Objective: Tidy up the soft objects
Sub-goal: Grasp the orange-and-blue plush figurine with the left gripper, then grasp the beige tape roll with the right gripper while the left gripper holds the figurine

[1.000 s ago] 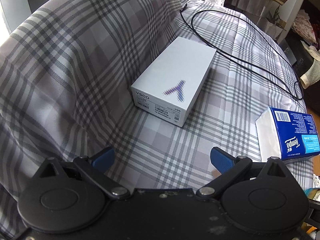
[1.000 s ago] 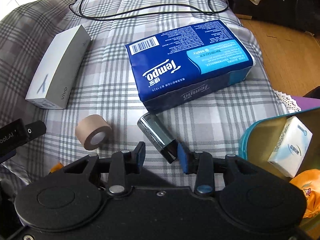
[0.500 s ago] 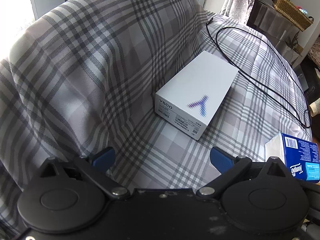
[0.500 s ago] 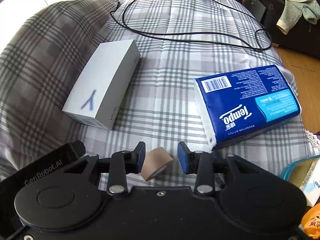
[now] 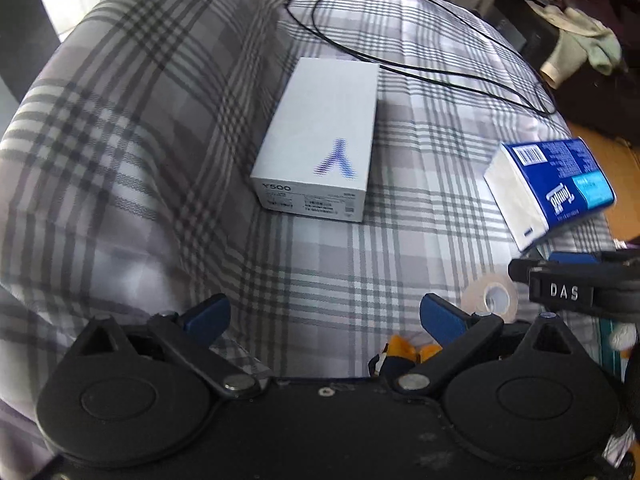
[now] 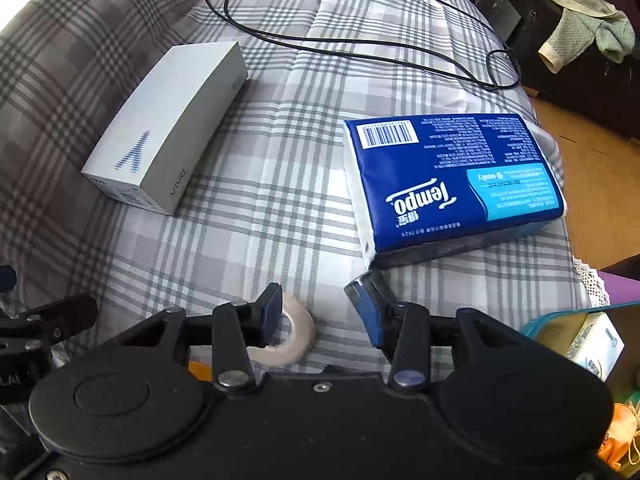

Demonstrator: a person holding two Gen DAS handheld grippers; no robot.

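On the sofa draped in a grey plaid cloth (image 6: 280,184), the right gripper (image 6: 320,314) hangs low over a beige roll of tape (image 6: 294,338). Its blue jaws have just been opening; the roll lies between them, close against the left-hand pad, but the far pad stands clear, so nothing is pinched. Just behind the right-hand jaw sits a small dark clear-cased object (image 6: 366,284), and I cannot make out what it is. The left gripper (image 5: 324,316) hovers with its jaws spread wide and empty above bare cloth, something orange (image 5: 404,350) peeking up by its frame.

The soft things worth sorting are plain enough: the blue plastic-wrapped pack of Tempo tissues (image 6: 452,184) lies flat on the cloth, just beyond the right gripper, untouched. A teal-rimmed container (image 6: 560,324) at the sofa's right edge already holds a small white tissue packet (image 6: 596,342), so that looks to be where soft items go. The long white cardboard phone box (image 6: 168,128) and the black looped cable (image 6: 360,44) lie further back and are hard goods, not part of the sorting as I judge it.

The step in hand seems to be settling on a target near the tape roll. If the tissue pack is next, the right gripper needs to reach forward, open far wider to span the pack's narrow side, and squeeze gently, since the wrapper will give and may slip.
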